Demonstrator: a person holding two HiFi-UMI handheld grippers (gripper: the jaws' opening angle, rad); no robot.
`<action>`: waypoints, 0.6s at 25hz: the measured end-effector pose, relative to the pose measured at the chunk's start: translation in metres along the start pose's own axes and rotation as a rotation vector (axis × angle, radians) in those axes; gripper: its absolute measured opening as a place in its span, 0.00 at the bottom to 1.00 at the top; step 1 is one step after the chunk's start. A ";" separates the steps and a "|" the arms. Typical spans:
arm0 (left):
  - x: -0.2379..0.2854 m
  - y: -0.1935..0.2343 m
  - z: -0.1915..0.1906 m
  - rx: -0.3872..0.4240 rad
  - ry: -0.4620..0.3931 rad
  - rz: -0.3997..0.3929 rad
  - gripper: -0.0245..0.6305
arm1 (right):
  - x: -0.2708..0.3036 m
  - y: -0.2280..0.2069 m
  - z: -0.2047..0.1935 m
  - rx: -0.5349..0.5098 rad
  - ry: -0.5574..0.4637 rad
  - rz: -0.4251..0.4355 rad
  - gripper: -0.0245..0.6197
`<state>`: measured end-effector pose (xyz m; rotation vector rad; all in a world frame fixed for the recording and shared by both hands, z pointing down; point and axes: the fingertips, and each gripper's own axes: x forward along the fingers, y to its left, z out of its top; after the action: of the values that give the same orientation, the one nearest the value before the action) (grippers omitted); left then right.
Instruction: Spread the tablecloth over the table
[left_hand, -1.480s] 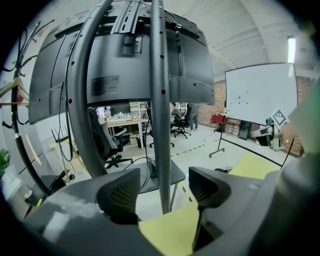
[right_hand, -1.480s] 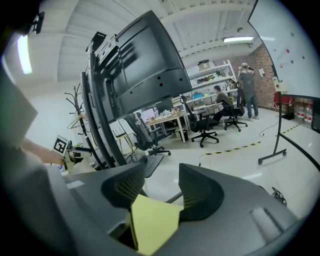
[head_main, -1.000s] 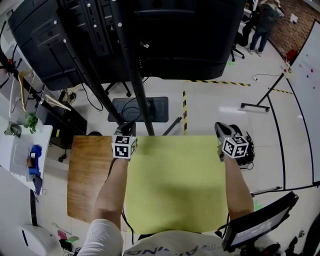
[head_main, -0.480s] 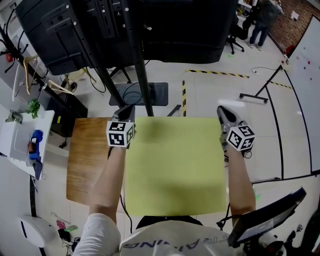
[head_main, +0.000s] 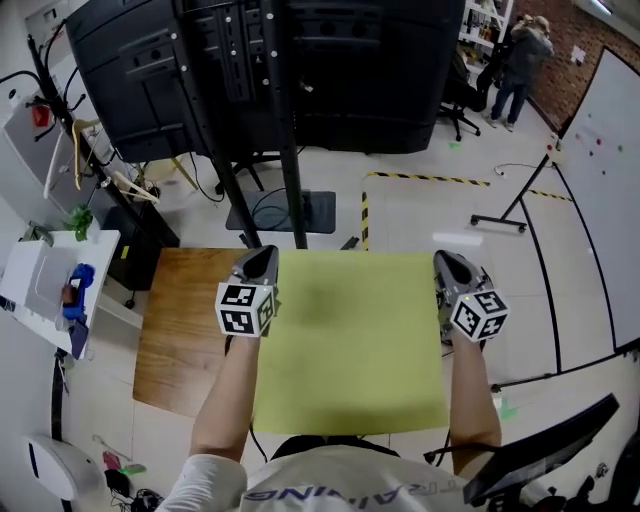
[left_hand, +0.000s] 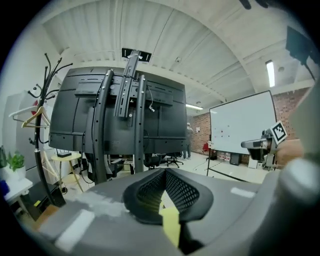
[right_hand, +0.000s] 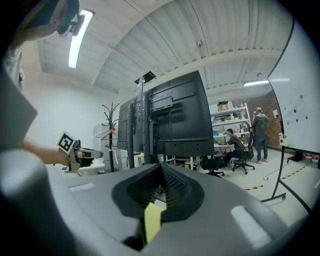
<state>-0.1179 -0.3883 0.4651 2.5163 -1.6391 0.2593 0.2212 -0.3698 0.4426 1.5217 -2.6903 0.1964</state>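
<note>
A yellow-green tablecloth hangs stretched flat between my two grippers, above the wooden table. It hides all of the table except the left part. My left gripper is shut on the cloth's far left corner. In the left gripper view, a yellow strip of tablecloth shows pinched between the left gripper's mesh pads. My right gripper is shut on the far right corner. The right gripper view shows the same tablecloth caught in the right gripper.
A large black screen on a wheeled stand rises just beyond the table. At the left are a white side table and a coat rack. A whiteboard stands at the right, with people far behind. A dark tablet sits lower right.
Both grippers have risen and moved away from the person's body, carrying the cloth's far corners. The cloth has lifted with them and stays taut. Both stay shut.
</note>
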 end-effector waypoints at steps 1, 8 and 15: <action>-0.008 -0.005 0.001 -0.005 -0.007 -0.008 0.05 | -0.005 0.004 0.002 0.006 -0.004 -0.003 0.05; -0.054 -0.022 0.009 0.017 -0.053 -0.012 0.05 | -0.021 0.037 0.008 0.005 -0.012 -0.003 0.05; -0.061 -0.014 0.019 -0.005 -0.089 -0.024 0.05 | -0.019 0.043 0.019 -0.007 -0.024 -0.023 0.05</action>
<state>-0.1283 -0.3323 0.4330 2.5768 -1.6378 0.1430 0.1947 -0.3342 0.4181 1.5629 -2.6871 0.1678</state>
